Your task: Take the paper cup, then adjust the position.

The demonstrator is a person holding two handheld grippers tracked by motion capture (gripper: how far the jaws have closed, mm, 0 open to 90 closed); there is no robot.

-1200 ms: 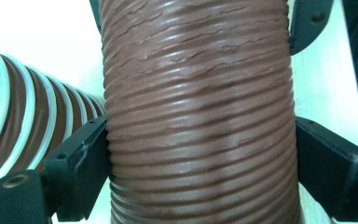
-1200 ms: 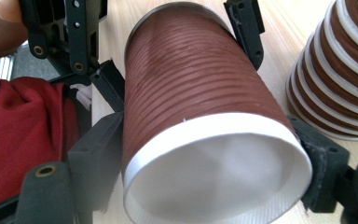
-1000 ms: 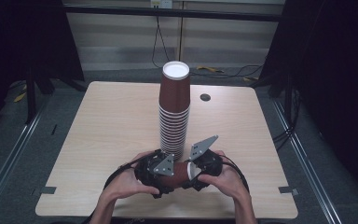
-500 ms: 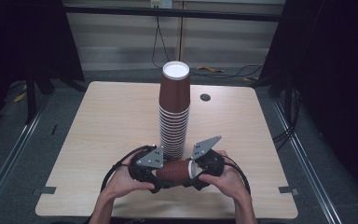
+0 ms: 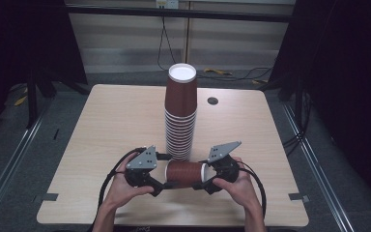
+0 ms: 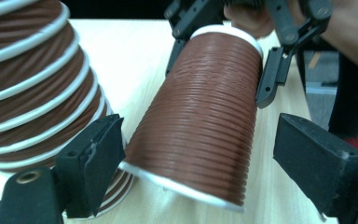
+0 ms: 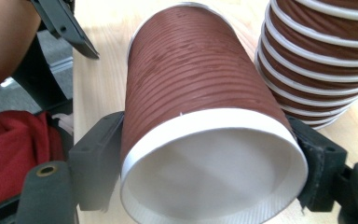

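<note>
Pale wooden table (image 5: 101, 121) fills the middle of the high view, with dark floor and rails around it. A tall stack (image 5: 179, 121) of upturned brown cups stands near the centre. At its 6 o'clock a single cup (image 5: 184, 173) hangs on its side just above the wood, close to the near edge.

The right gripper (image 7: 209, 140) has its jaws pressed on either side of the cup's open white rim, so it carries the cup alone. Its mouth faces 3 o'clock and its base 9 o'clock. The left gripper (image 6: 196, 140) sits at the base end with its jaws parted around the cup. One jaw lies by the base ring and the other stands clear, so it has no hold. Laying the cup level between the two hands lets each one reach an end, probably to pull nested cups apart or to pass the cup across.

The stack almost touches the left gripper's 12 o'clock side, so a push that way could topple it. Open wood lies at 9 and 3 o'clock. At 6 o'clock, the table edge is near.
</note>
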